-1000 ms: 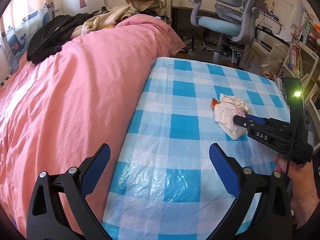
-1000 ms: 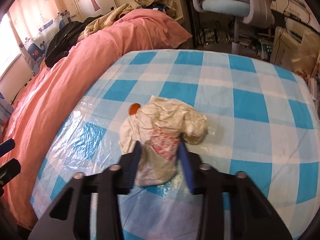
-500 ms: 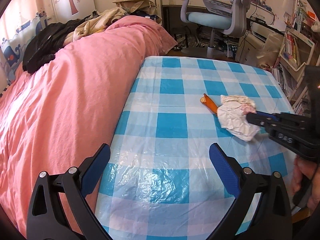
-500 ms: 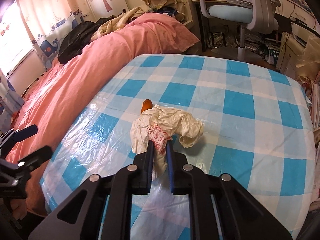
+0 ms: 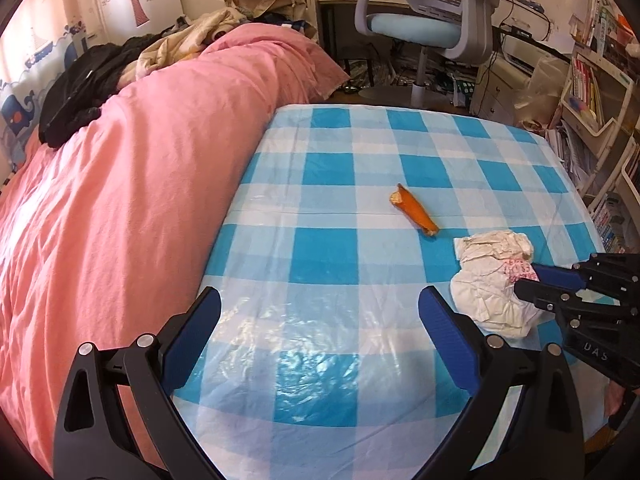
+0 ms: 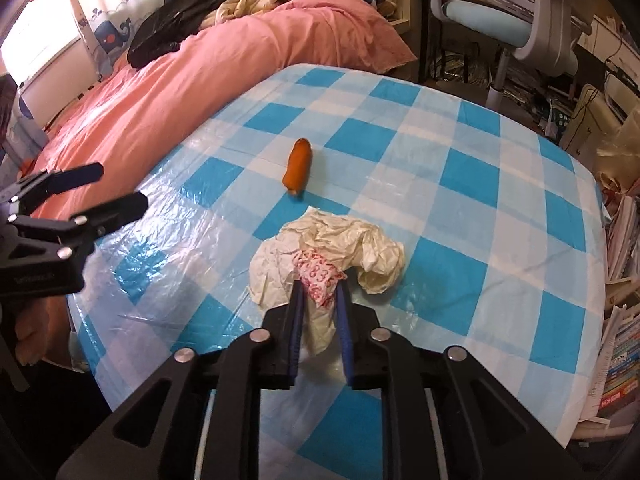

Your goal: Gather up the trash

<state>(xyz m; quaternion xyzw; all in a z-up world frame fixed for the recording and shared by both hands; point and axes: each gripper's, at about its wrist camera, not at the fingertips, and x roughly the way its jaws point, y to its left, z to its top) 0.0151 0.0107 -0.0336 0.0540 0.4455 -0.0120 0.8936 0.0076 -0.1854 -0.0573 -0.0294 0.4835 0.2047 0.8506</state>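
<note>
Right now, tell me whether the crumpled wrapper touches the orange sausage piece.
Apart. The right wrist view shows checked tablecloth between crumpled wrapper and orange sausage piece.

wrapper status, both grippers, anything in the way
Right gripper shut on crumpled wrapper. Left gripper open, empty. Orange scrap lies apart on the tablecloth. Nothing blocking.

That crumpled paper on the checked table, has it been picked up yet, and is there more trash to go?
Nothing looks collected yet. In hand: the right gripper is shut on the crumpled paper, which seems barely clear of the tablecloth. Left: the orange scrap lies alone farther out on the cloth, and the left gripper is open, holding nothing. No bin is visible.
</note>
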